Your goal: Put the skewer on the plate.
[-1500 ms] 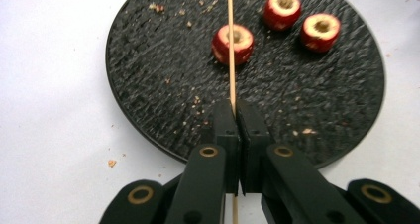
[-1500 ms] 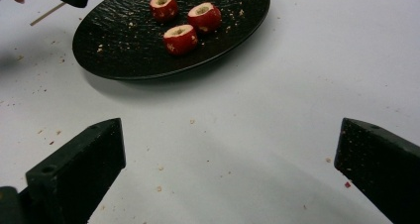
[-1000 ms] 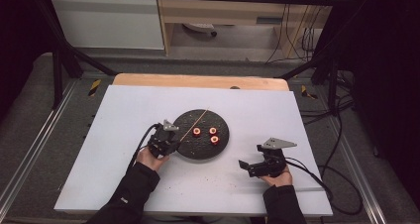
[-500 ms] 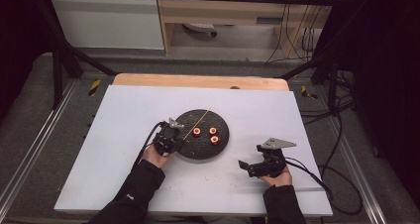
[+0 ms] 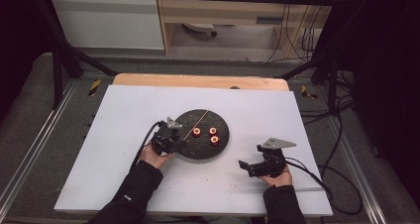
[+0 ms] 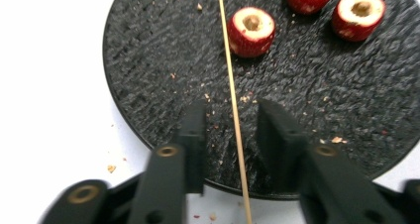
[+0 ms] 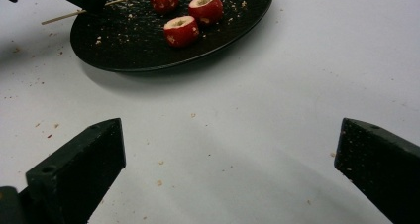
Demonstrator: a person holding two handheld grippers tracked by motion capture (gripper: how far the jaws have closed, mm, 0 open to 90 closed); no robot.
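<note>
A round black plate [image 5: 198,147] lies mid-table with three cored red fruit pieces [image 5: 196,131] on it. A thin wooden skewer [image 6: 230,85] rests across the plate [image 6: 148,60], left of the nearest fruit piece [image 6: 251,30]. My left gripper [image 6: 232,110] sits at the plate's near-left rim. Its jaws have just been opening and stand on either side of the skewer with a gap on both sides, so nothing is gripped. My right gripper [image 7: 230,132] rests on the white table to the right of the plate [image 7: 124,45], wide open with nothing between its fingers.
Crumbs are scattered on the plate and on the white tabletop [image 5: 124,149] around it. A cable [image 5: 317,179] trails from the right gripper toward the table's right edge. A wooden board edge [image 5: 198,80] shows behind the white top.
Both hands keep their places. The left gripper's jaws look a little wider around the skewer than before. The skewer and the fruit pieces lie as they did.
</note>
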